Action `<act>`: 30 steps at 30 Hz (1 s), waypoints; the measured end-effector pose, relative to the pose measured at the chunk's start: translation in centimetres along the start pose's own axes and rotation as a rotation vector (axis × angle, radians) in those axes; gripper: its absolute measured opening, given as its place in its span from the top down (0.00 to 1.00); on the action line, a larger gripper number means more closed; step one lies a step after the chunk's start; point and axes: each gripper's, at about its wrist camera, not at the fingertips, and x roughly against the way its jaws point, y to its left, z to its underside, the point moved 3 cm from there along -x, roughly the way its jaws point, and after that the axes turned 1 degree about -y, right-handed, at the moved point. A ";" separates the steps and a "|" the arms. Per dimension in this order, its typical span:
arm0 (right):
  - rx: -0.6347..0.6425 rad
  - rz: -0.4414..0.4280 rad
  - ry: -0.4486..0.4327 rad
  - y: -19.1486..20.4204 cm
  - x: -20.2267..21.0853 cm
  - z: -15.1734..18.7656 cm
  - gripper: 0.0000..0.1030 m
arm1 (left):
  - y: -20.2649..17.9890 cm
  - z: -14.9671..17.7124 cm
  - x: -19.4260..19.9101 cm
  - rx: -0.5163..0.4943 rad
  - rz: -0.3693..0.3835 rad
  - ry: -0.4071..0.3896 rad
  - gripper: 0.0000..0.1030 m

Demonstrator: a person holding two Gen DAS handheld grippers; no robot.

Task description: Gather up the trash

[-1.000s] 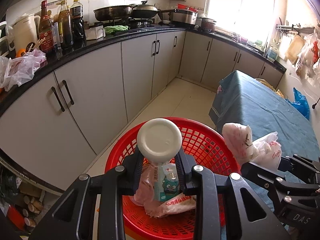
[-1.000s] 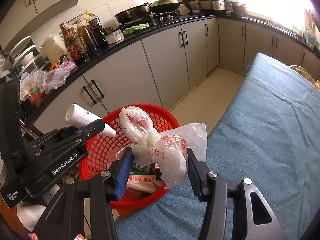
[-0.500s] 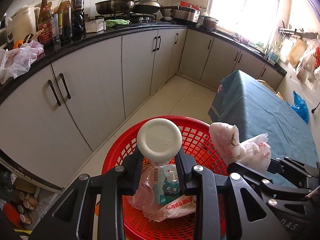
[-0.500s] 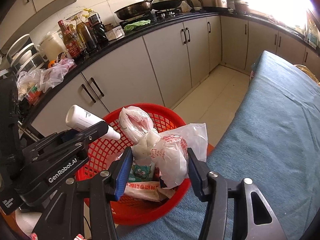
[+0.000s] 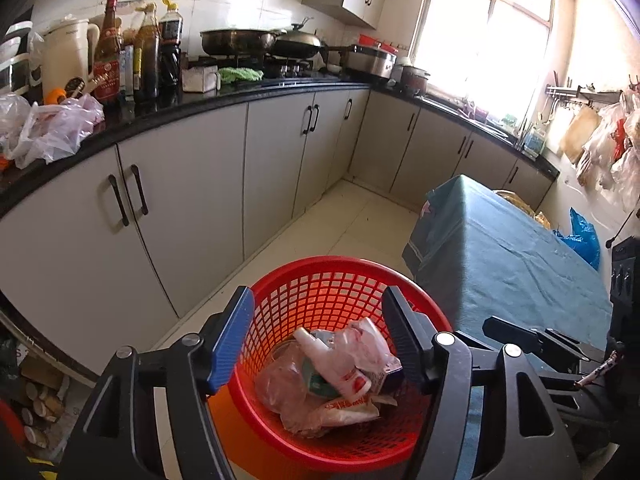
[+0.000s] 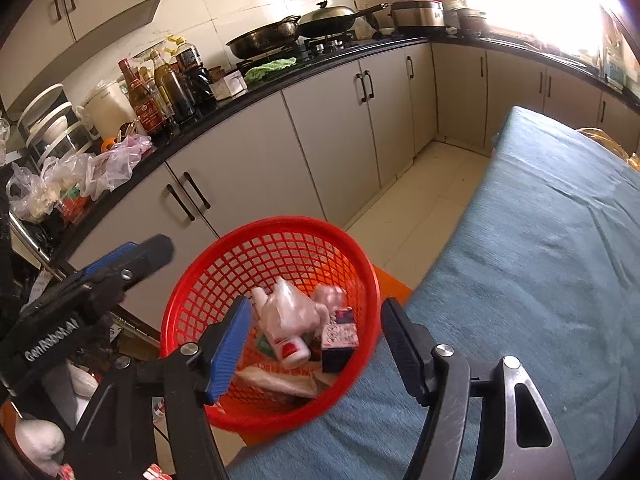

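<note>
Both tongs opening over the red mesh basket.
Left tongs (image 5: 318,338) and right tongs (image 6: 314,336) are gaping, just widened, gripping nothing; white plastic bottle (image 6: 286,346) and crinkled plastic bag (image 5: 366,346) are lying inside the round lattice basket (image 6: 224,276) beside the cloth-covered tabletop (image 6: 540,264).

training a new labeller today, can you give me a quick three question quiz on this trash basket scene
1. True or false: the left claw is open with nothing between its pads.
2. What lies on top of the pile in the red basket? A) white bottle B) frying pan C) blue bag
3. Fill in: the surface right beside the basket is covered with a ____ cloth.

Key
1. True. Both claws, the right claw too, have just been opening and hold nothing.
2. A, the white bottle, lying among the plastic bags next to a small carton.
3. Blue, on the table.
</note>
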 end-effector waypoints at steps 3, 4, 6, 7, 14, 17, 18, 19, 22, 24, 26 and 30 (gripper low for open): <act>0.000 0.027 -0.001 -0.4 0.8 0.7 0.31 | -0.2 0.3 1.4 -0.002 -0.012 -0.026 0.33; 0.001 0.037 0.001 -0.6 1.1 0.9 0.30 | -0.2 0.5 1.8 -0.002 -0.018 -0.035 0.33; 0.004 0.056 0.006 -1.0 1.6 1.5 0.30 | -0.4 0.8 2.7 -0.005 -0.035 -0.052 0.32; 0.007 0.065 0.008 -1.1 1.9 1.8 0.30 | -0.5 1.0 3.1 -0.008 -0.044 -0.060 0.31; 0.058 0.157 0.009 -1.5 4.3 4.1 0.28 | -0.8 3.0 6.6 0.002 -0.164 -0.165 0.21; 0.081 0.187 -0.002 -1.5 5.7 5.3 0.26 | -0.9 3.8 8.9 0.006 -0.241 -0.244 0.11; 0.086 0.196 -0.007 -1.5 6.2 5.7 0.25 | -1.0 3.9 9.6 0.009 -0.259 -0.265 0.09; 0.089 0.210 -0.014 -1.6 6.7 6.1 0.23 | -1.1 4.2 10.4 0.014 -0.281 -0.287 0.07; 0.078 0.224 -0.023 -1.8 8.0 6.9 0.20 | -1.2 5.0 12.7 0.030 -0.356 -0.341 0.02; 0.061 0.229 -0.023 -2.3 8.8 7.5 0.19 | -1.2 5.5 13.8 0.040 -0.403 -0.354 0.02; 0.047 0.228 -0.021 -2.6 9.6 8.3 0.19 | -1.4 6.4 14.6 0.044 -0.446 -0.355 0.02; 0.043 0.236 -0.022 -2.9 11.0 9.7 0.18 | -2.0 8.1 15.1 0.036 -0.433 -0.310 0.01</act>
